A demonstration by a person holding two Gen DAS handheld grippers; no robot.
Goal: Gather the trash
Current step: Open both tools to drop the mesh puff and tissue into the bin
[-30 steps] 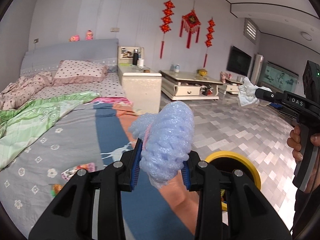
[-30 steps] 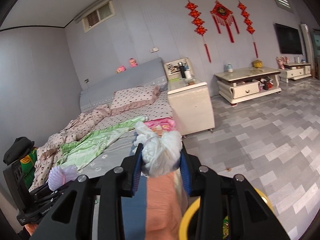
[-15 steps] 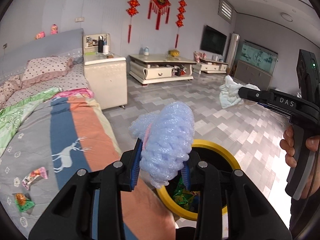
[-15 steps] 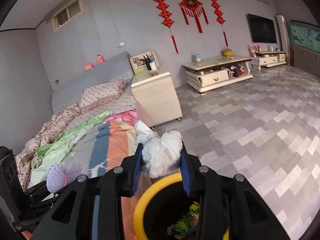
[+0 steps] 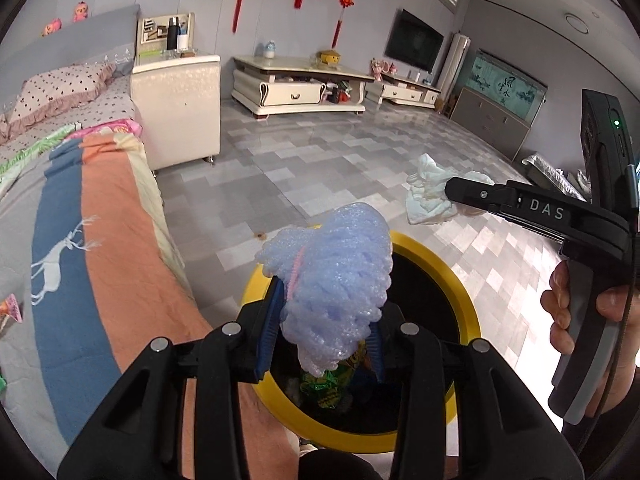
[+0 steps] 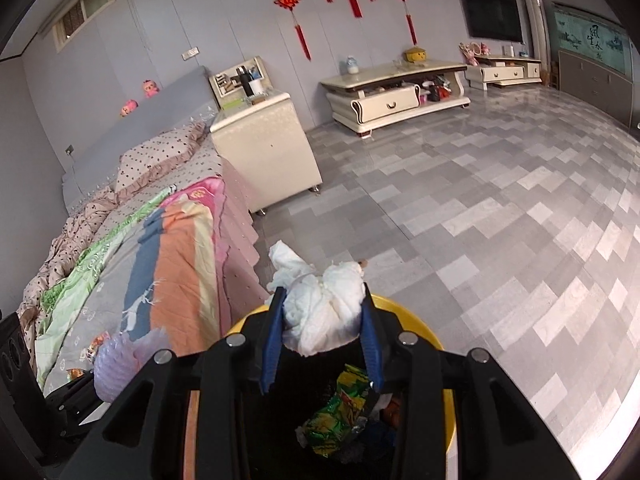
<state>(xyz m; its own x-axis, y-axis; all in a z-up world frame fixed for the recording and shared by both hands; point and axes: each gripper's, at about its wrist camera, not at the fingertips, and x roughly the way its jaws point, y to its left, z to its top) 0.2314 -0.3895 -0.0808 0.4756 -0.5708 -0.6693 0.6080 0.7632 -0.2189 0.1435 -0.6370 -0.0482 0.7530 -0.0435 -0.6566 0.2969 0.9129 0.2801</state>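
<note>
White letters "DAS" show on the black arm of the right claw (image 5: 456, 192), just behind its tip. The calligraphy on the wall panel (image 5: 506, 86) beyond that claw is too small to read.

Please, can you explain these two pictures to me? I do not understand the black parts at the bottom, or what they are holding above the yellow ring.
No robot here: a person holds a hand tool in each hand, each with a camera looking along its two fingers. In the left tool's picture, the left claw, jaws opening, has a blue foam wad between them over the yellow-rimmed bin. The right tool's picture shows the right claw gripping crumpled white tissue above that bin, with wrappers inside. A bed stands beside it.
</note>
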